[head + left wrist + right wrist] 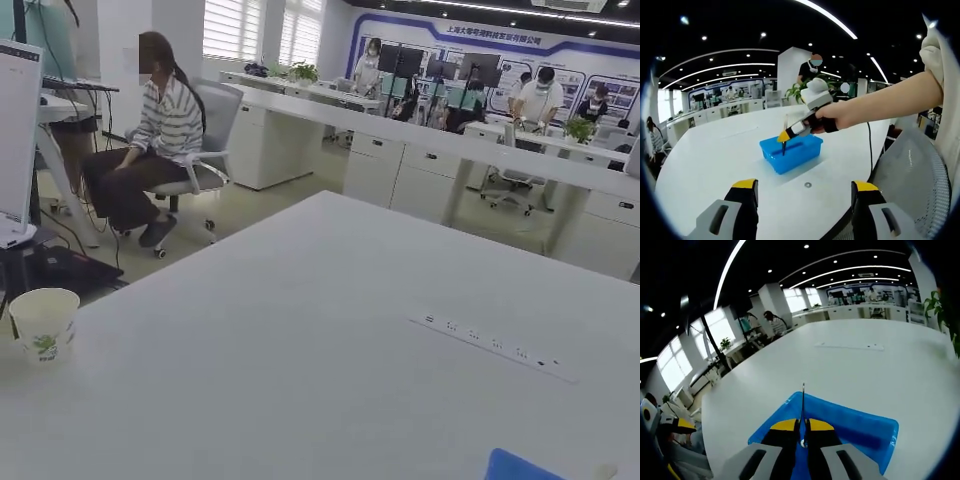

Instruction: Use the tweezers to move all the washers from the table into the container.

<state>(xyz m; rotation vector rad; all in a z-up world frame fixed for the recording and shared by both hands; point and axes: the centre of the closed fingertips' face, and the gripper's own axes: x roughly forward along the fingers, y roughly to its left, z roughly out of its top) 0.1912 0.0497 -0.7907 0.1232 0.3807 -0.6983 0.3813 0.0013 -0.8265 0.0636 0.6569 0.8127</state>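
we see the right gripper (802, 426) clamped on the tweezers (803, 405) over the container (860, 427). the left gripper (805, 184) is wide open, empty, facing one washer (808, 185).

container (791, 153): blue plastic (slightly glossy) | table (300, 350): white, smooth, matt | tweezers (802, 405): metal

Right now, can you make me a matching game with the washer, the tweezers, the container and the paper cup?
Things:
1. washer
2. tweezers
3. container
4. paper cup

Clues:
A. blue, under the tweezers' tips
B. white with a green print
C. small, lying on the table beside the container
D. clamped in the right gripper

Pairs: 1-C, 2-D, 3-A, 4-B
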